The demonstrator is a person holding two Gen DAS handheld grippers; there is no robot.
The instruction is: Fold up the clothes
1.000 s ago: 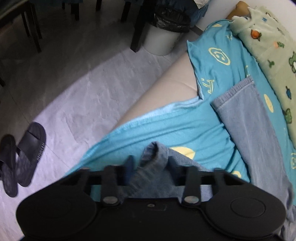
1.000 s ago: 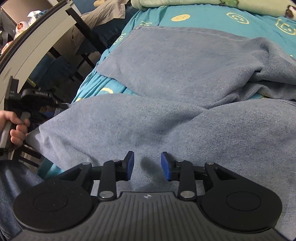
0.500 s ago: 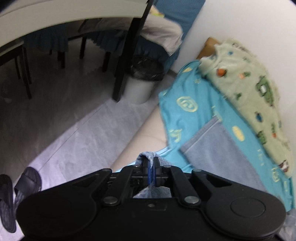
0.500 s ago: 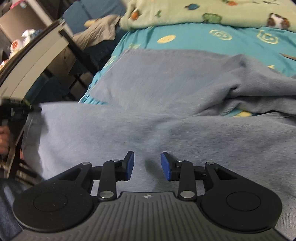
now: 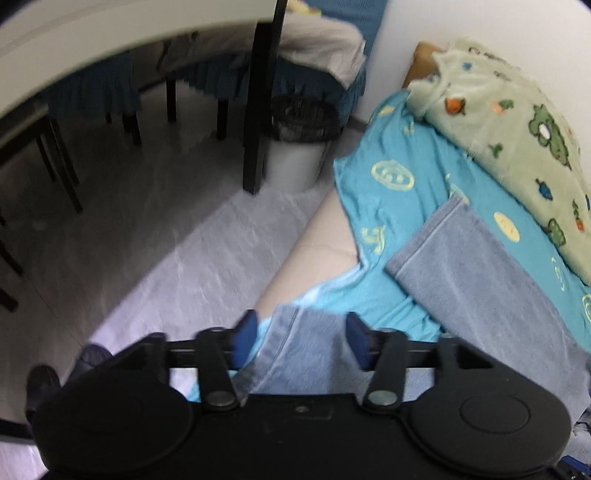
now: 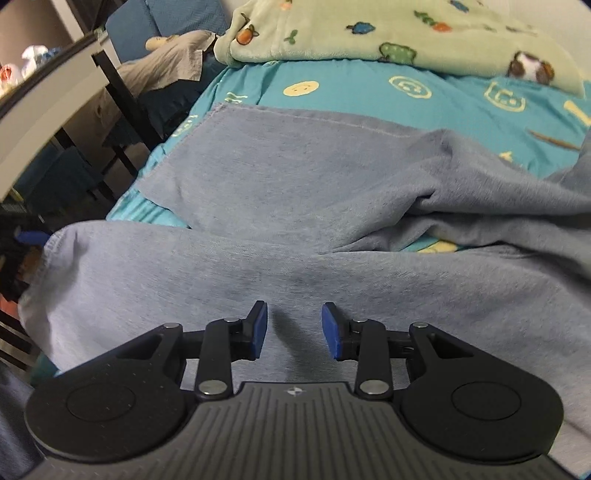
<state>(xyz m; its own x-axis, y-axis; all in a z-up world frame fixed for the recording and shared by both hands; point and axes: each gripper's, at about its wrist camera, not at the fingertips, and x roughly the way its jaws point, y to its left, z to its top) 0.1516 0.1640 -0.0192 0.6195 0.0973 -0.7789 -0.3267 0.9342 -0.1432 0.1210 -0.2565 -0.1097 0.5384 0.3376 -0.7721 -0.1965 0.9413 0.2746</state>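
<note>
Grey-blue trousers (image 6: pixel 295 206) lie on a turquoise bed sheet (image 6: pixel 369 92), one leg flat toward the far side, the other leg across the front. My left gripper (image 5: pixel 301 338) is open, its blue pads on either side of the near leg's hem (image 5: pixel 295 343), not clamping it. The far leg (image 5: pixel 476 273) shows at the right in that view. My right gripper (image 6: pixel 294 328) is open and empty, just above the near leg's middle. The left gripper shows dimly at the left edge of the right wrist view (image 6: pixel 22 240).
A green patterned blanket (image 6: pixel 388 33) lies along the far side of the bed. Off the bed's edge are grey floor tiles (image 5: pixel 166 258), a bin with a black bag (image 5: pixel 299 147), a black table leg (image 5: pixel 258 103) and dark slippers (image 5: pixel 40 384).
My left gripper, shut on the leg hem half a second ago, has opened and let it go. The hem now lies lower on the bed. The right gripper stayed open over the trousers.
</note>
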